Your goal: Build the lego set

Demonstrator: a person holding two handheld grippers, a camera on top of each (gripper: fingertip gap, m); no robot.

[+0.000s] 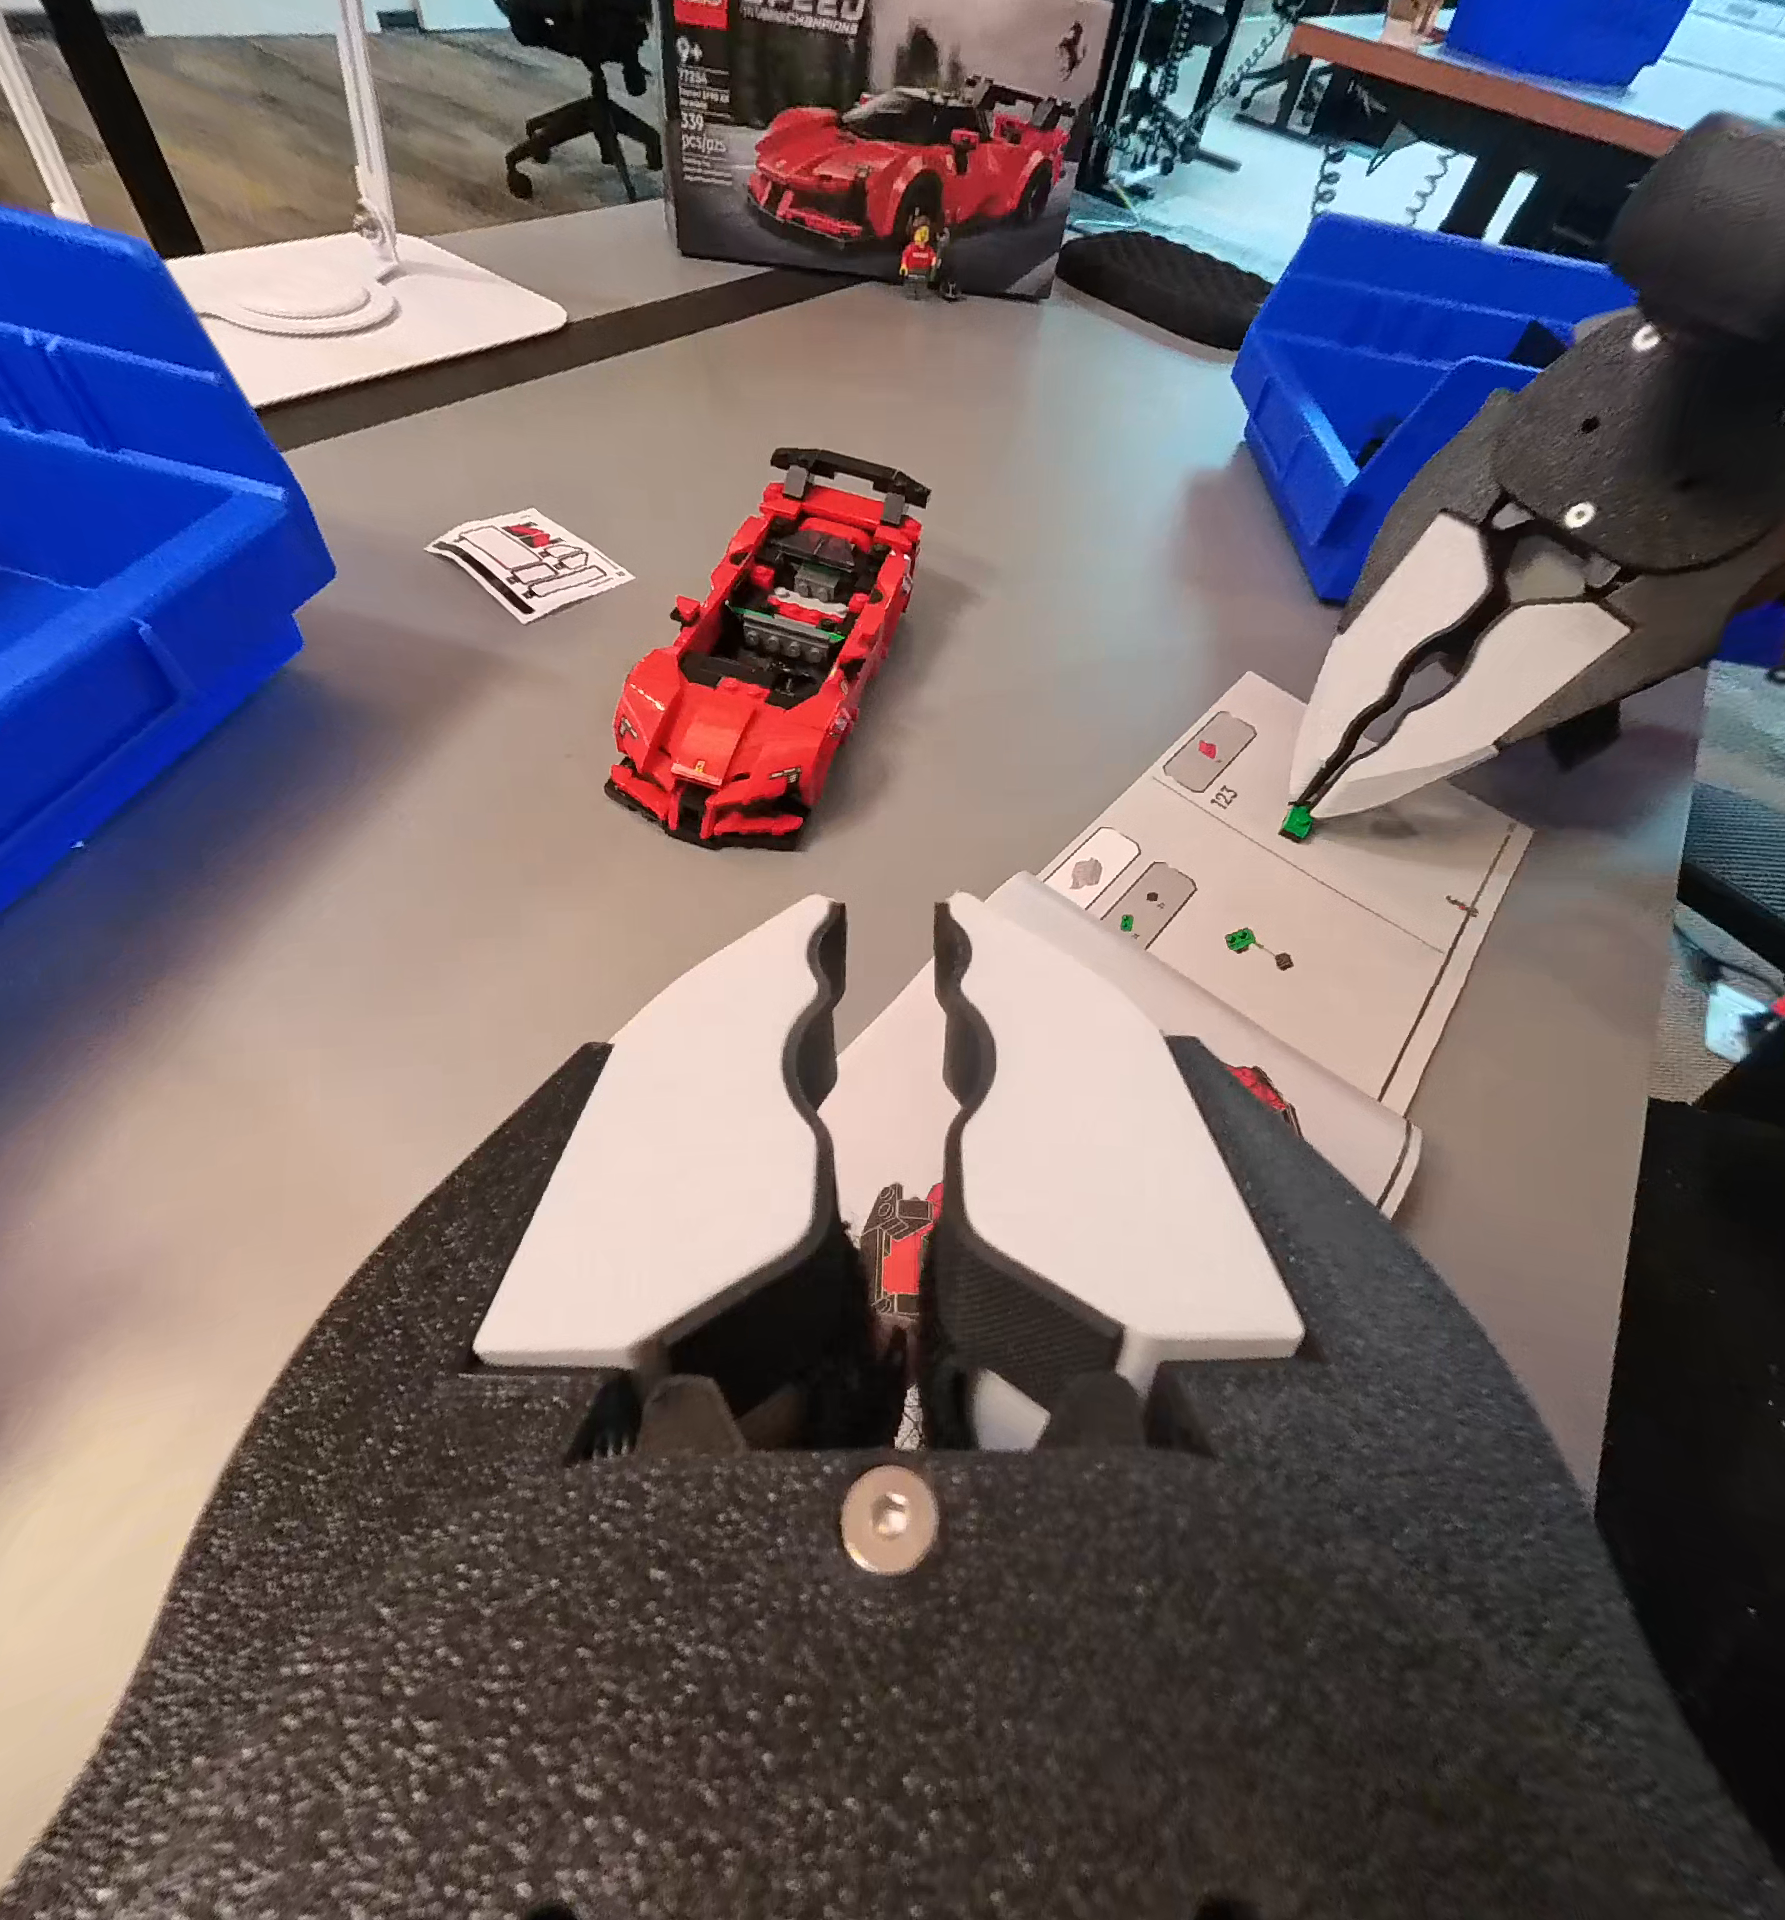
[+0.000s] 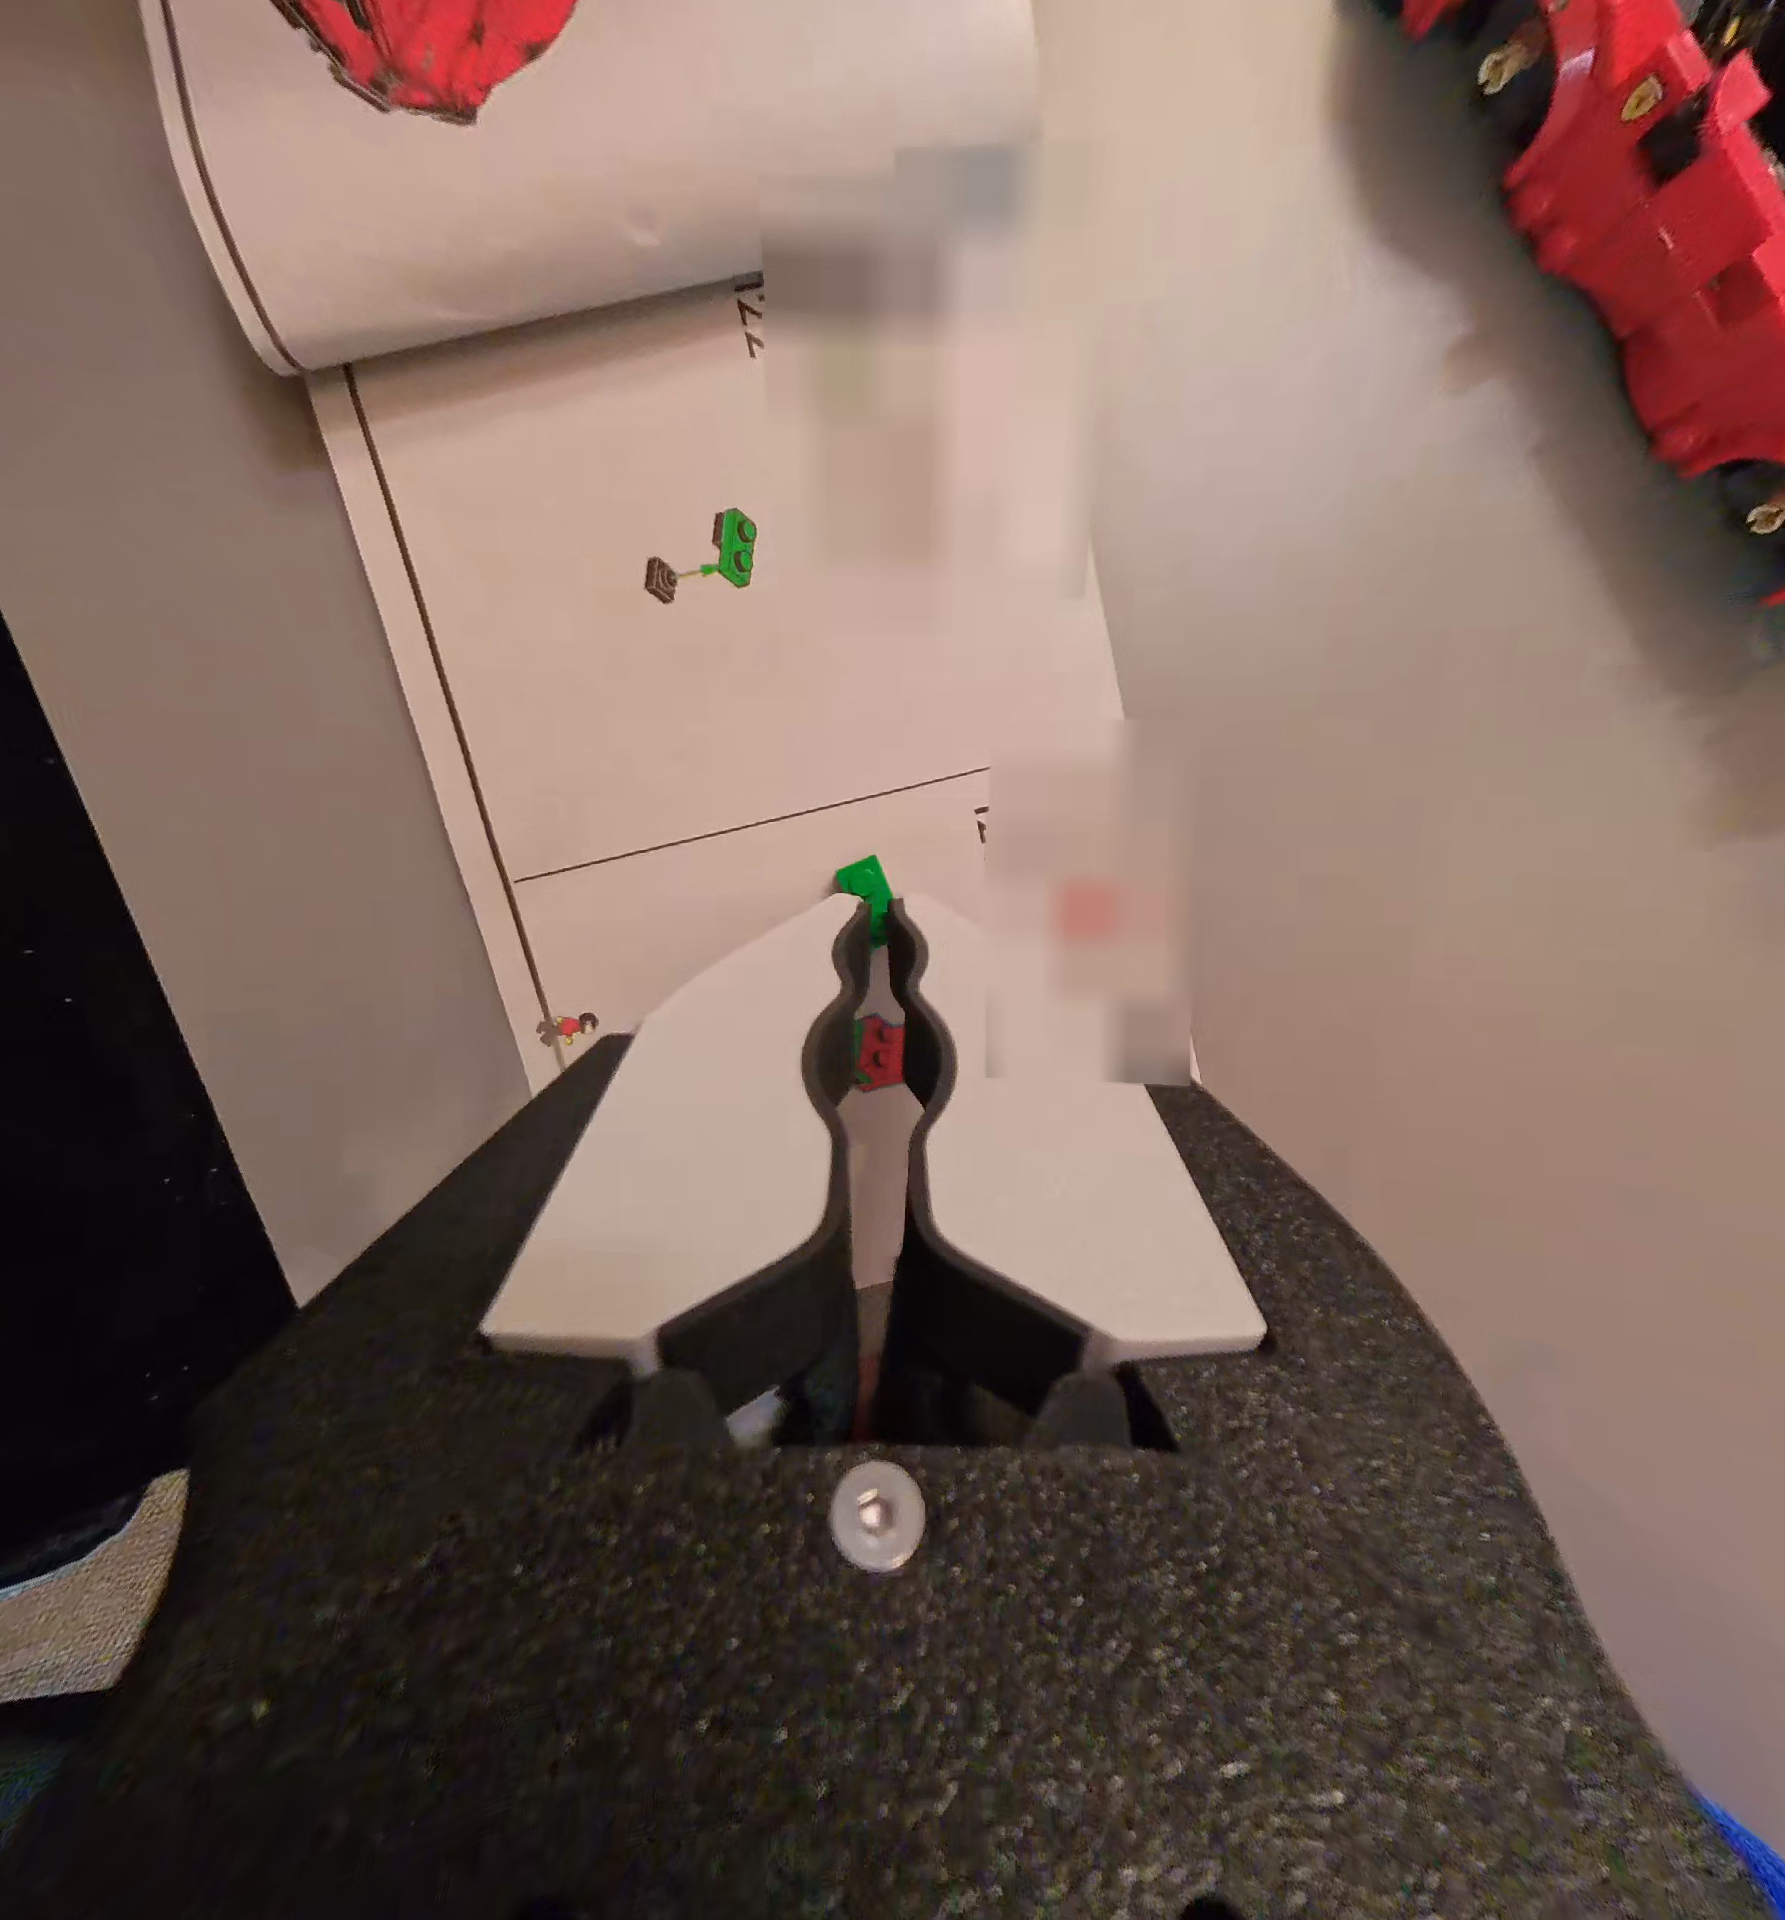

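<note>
Left wrist view: right hand-held gripper [image 1: 1306, 808] clamped on green piece [image 1: 1297, 822], left hand-held gripper [image 1: 890, 925] apart.

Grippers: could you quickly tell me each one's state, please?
Left gripper: open, empty.
Right gripper: shut on green piece.

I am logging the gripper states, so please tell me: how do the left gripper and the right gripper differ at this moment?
The left gripper has a clear gap between its fingertips and holds nothing; the right gripper is pinched on a small green piece. The left hovers above the booklet's near edge; the right's tips point down onto its page. Both have pale fingers on black bodies.
</note>
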